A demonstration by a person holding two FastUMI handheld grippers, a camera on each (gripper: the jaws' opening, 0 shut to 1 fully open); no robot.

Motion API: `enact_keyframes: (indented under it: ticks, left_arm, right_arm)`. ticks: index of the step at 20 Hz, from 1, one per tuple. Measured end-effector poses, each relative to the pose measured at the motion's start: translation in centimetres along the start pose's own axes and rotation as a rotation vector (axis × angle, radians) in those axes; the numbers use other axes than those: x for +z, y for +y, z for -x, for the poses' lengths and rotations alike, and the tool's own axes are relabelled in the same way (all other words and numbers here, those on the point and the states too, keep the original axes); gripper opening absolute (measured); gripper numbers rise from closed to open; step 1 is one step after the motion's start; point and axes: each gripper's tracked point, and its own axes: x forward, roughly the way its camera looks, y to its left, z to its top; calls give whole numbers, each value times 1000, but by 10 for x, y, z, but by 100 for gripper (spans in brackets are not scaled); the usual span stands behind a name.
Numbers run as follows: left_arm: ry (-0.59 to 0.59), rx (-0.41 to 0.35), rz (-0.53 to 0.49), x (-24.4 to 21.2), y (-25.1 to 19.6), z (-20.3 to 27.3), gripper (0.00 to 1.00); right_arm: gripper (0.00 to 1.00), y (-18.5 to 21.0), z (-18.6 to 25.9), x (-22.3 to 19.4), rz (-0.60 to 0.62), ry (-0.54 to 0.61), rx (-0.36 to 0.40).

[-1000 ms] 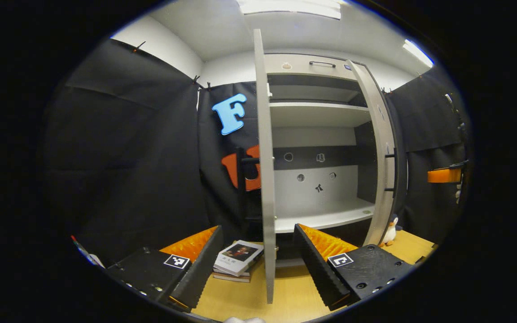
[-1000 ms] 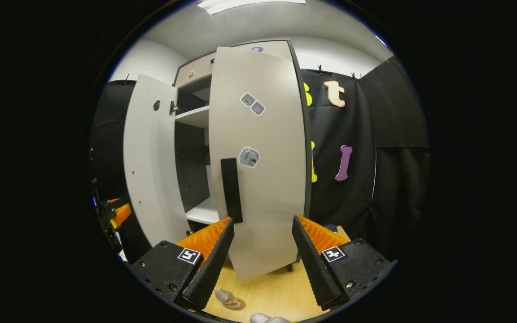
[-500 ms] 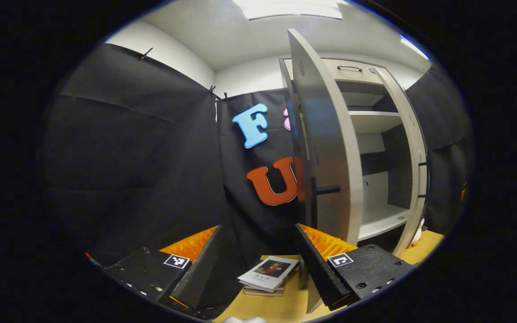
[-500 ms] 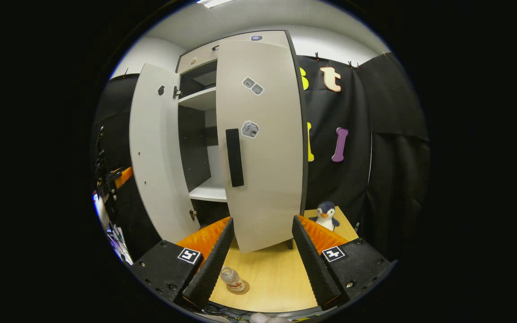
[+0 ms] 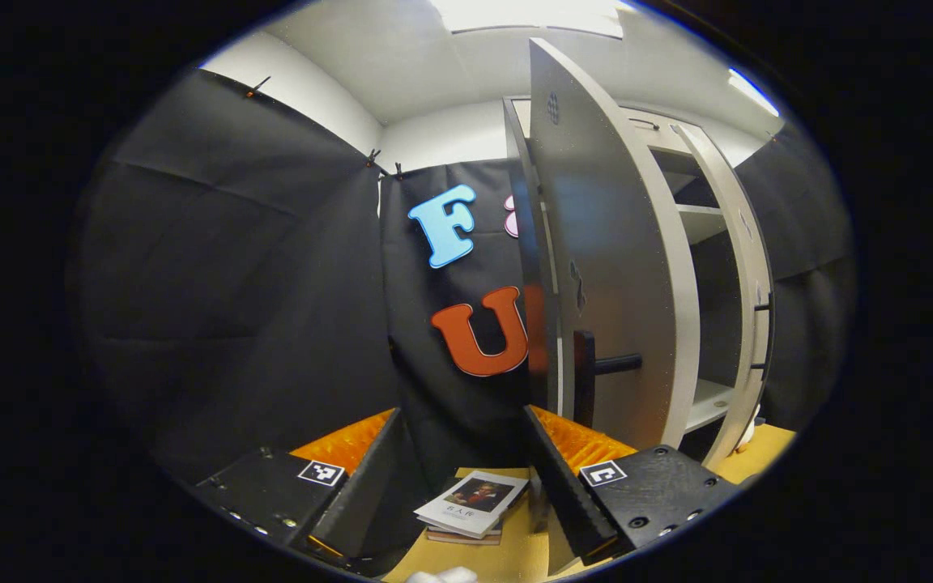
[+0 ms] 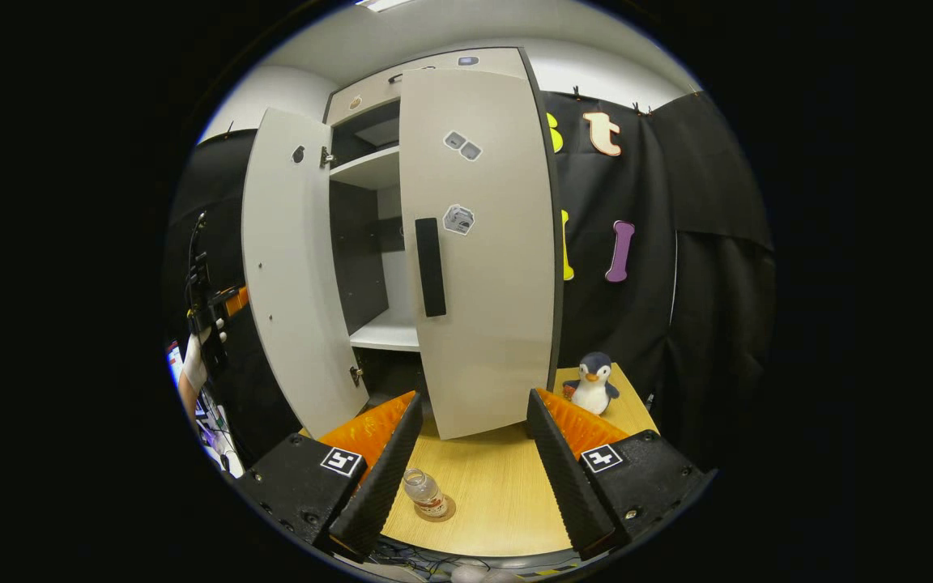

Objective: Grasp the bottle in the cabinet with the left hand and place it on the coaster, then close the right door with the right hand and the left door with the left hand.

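Both tongs, left (image 5: 460,478) and right (image 6: 466,465), gape wide and hold nothing. The bottle (image 6: 425,492) stands on the coaster (image 6: 440,510) near the surface's (image 6: 499,494) front edge. The right door (image 6: 483,243) is nearly closed; the left door (image 6: 292,267) is ajar.

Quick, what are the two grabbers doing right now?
Left gripper: open, holding nothing.
Right gripper: open, holding nothing.

Clear bottle (image 6: 423,493) upright on round coaster (image 6: 440,510), on table before cabinet (image 6: 389,243). Right door (image 6: 487,267) nearly shut; left door (image 6: 292,267) ajar w/ dark handle (image 5: 596,376).
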Motion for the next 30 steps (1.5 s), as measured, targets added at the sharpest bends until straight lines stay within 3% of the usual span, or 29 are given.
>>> enact_keyframes:
  ticks: [1,2,3,12,22,24,30]
  left_arm:
    - [4,2,0,0,0,0,88]
    - [3,7,-5,1,0,1,80]
    - [4,18,-11,3,1,0,84]
    - [20,22,-11,4,-33,9,84]
    - [33,-76,-19,11,-139,-4,85]
    - [17,-84,-33,16,-155,-13,99]
    - [28,-113,-28,17,-175,-4,95]
  right_arm:
    - [81,2,-1,-2,-1,4,5]
    - [81,2,-3,-3,0,7,9]
    - [81,3,-4,-3,-1,6,12]
    - [81,-9,-19,0,-10,19,75]
    - [81,-31,-8,8,-4,14,94]
    - [81,-35,-3,10,-5,4,95]
    - [81,-51,6,11,-20,-9,56]
